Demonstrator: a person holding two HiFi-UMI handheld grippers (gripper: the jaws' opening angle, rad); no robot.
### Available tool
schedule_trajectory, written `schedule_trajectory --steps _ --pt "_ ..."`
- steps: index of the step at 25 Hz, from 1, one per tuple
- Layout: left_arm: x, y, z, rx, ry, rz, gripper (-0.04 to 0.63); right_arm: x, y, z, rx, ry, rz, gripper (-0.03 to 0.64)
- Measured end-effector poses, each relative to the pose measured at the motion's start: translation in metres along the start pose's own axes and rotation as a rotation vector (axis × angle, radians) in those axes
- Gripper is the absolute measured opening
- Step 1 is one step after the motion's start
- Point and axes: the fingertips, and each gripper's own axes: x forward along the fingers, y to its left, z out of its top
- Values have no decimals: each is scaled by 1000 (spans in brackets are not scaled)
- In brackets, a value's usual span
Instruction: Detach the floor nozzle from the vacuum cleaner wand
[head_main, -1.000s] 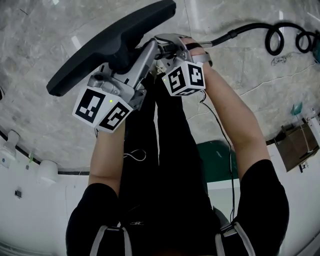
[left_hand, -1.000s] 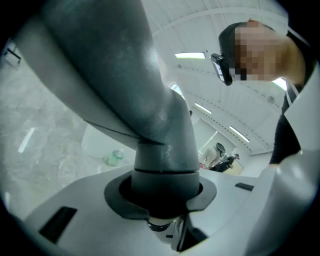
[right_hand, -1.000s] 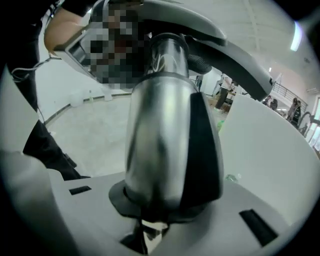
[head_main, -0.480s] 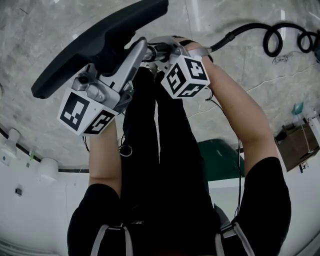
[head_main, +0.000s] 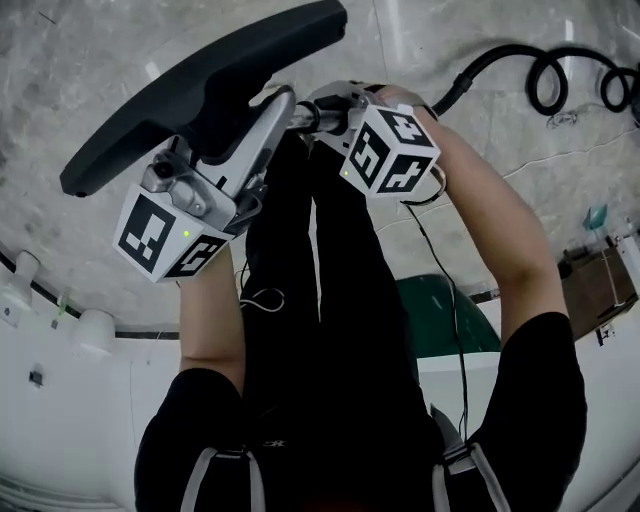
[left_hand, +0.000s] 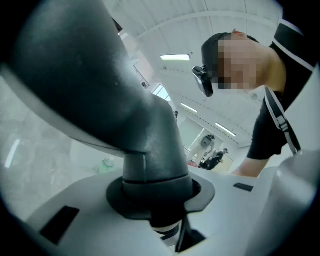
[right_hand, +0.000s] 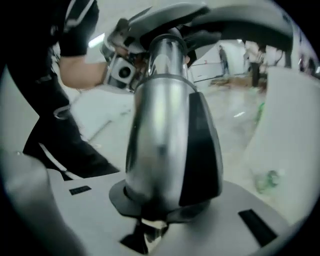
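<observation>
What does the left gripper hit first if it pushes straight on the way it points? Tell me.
The floor nozzle. The left gripper is shut on its neck, and the dark nozzle body fills the line directly ahead, so there looks to be no free travel.

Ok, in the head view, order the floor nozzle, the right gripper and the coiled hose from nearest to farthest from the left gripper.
1. floor nozzle: upper left, its neck clamped between the jaws of the left gripper.
2. right gripper: just to the right, clamped on the wand.
3. coiled hose: far off at the upper right of the view.
</observation>
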Motion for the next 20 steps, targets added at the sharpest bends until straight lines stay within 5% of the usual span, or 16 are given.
schedule_trajectory --steps 2,4,9,13,20 --pt "-13 22 31 -146 -152 72 121 -8 -40 -12 -37 40 -373 86" --pt "-44 53 75 -231 -329 147 121 -13 -58 -38 -104 114 -568 86" --pt "-56 64 87 -61 -270 167 121 -1 -40 -94 -66 191 -454 86" --pt "-58 71 72 -125 -256 160 121 15 -32 -73 -33 151 -366 87" --pt "-45 51 29 -208 -192 173 121 5 -45 -46 -57 105 -380 87"
